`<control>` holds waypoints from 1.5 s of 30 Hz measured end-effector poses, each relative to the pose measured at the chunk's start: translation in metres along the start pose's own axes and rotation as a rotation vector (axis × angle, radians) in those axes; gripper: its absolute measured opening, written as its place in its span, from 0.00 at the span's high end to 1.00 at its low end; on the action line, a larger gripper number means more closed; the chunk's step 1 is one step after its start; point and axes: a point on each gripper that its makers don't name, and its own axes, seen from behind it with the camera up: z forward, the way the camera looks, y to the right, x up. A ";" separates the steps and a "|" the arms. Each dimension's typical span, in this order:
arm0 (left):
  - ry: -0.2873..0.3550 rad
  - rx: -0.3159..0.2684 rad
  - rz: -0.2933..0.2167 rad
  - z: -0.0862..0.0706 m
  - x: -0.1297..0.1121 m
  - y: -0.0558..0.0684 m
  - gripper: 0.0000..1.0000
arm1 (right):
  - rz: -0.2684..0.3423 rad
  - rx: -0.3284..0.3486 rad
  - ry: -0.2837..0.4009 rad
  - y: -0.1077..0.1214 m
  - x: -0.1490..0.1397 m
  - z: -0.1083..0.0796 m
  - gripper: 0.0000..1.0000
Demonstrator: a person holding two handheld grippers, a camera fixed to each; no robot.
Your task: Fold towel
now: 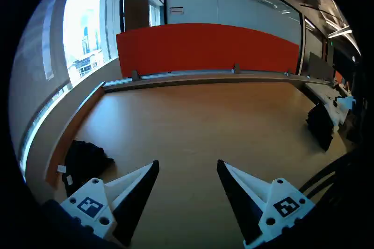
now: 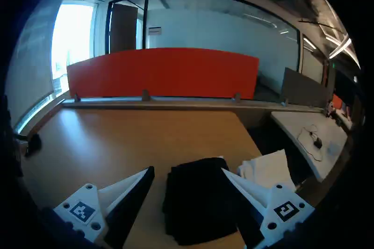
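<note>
- Wooden table (image 1: 196, 118): takes up most of the left gripper view. In the right gripper view it (image 2: 117, 141) runs out to a corner at right.
- Red divider panel (image 1: 205, 48): stands upright along the table's far edge, also seen in the right gripper view (image 2: 159, 74).
- Window (image 1: 84, 34): bright, on the left wall, also seen in the right gripper view (image 2: 70, 39).
- White desk (image 2: 304, 137): off to the right past the table's edge, with a small dark device on a cable (image 2: 317, 144) lying on it.
- Black towel stack (image 2: 198, 202): folded, lying flat on the table near its right corner, low in the right gripper view.
- White towels (image 2: 266, 169): just beside the black stack on its right, at the table edge (touching or not, can't tell).
- Black cloth heap (image 1: 84, 160): crumpled, at the table's left edge near the left gripper's left finger. Another dark item (image 1: 320, 125) sits at the far right edge (too dark to identify).
- Left gripper (image 1: 187, 165): jaws spread wide, bare tabletop in the gap, holding nothing.
- Right gripper (image 2: 187, 170): jaws spread wide and clamped on nothing. The black stack shows in the gap, and the right finger overlaps its edge in view. Contact can't be confirmed.
</note>
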 end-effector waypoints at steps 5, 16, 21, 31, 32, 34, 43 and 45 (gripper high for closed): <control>0.035 0.003 -0.003 0.003 0.012 -0.003 0.08 | 0.019 0.008 0.031 -0.009 0.006 0.000 0.00; 0.136 0.016 -0.026 0.008 0.048 -0.012 0.08 | 0.037 0.049 0.144 -0.045 0.043 -0.007 0.00; 0.177 0.026 -0.026 0.010 0.065 -0.017 0.08 | 0.046 0.070 0.176 -0.062 0.053 -0.007 0.00; 0.259 0.063 -0.043 0.010 0.091 -0.030 0.08 | 0.069 0.074 0.256 -0.090 0.075 -0.008 0.00; 0.267 0.067 -0.043 0.010 0.093 -0.031 0.08 | 0.072 0.072 0.267 -0.093 0.078 -0.009 0.00; 0.283 0.067 -0.040 0.010 0.099 -0.031 0.08 | 0.069 0.059 0.291 -0.097 0.085 -0.009 0.00; 0.340 0.063 -0.038 0.009 0.119 -0.028 0.08 | 0.006 0.025 0.398 -0.126 0.116 -0.013 0.00; 0.350 0.063 -0.038 0.009 0.122 -0.027 0.08 | 0.004 0.027 0.408 -0.132 0.119 -0.013 0.00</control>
